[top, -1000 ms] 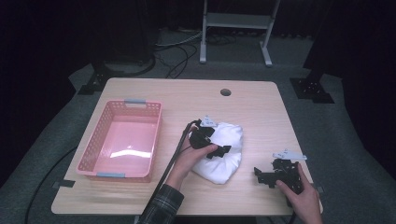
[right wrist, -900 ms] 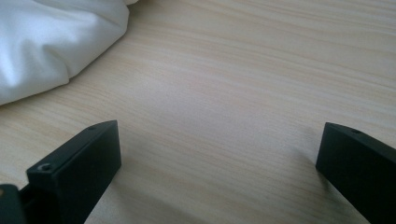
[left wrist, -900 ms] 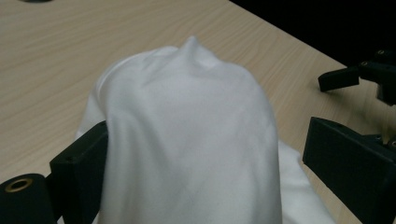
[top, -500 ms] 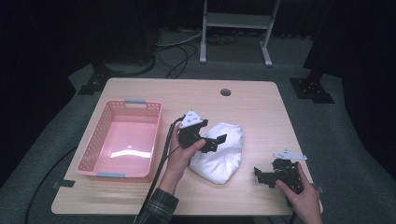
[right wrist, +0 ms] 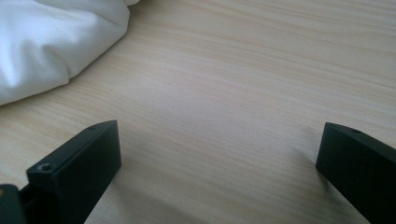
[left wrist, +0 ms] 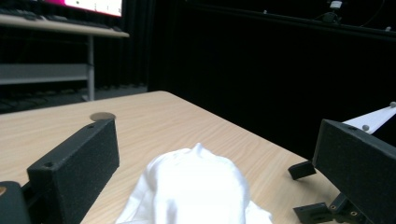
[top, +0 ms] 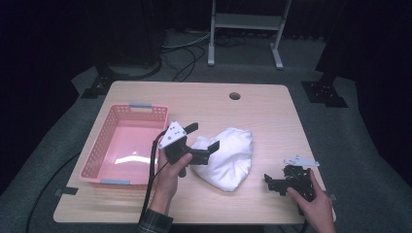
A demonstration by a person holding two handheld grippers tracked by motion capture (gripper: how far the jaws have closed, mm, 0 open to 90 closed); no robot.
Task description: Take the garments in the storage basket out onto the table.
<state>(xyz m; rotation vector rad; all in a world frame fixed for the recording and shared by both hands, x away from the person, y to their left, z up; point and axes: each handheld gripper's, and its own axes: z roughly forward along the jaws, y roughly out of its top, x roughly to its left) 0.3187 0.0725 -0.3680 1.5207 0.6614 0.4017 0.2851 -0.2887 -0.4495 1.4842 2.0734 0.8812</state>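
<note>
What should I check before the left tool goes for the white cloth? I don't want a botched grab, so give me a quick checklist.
1. Left tool open: ok, jaws spread wide.
2. White cloth between its jaws: ok in the left gripper view, the bundle lies ahead.
3. Left tool touching cloth: cannot tell.
4. Right tool apart from the cloth: ok, open over bare table.
5. Pink basket ready: ok, nothing inside.

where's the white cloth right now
In the high view the white cloth lies bunched on the table, right of the pink basket, between the open left gripper and the right gripper.
</note>
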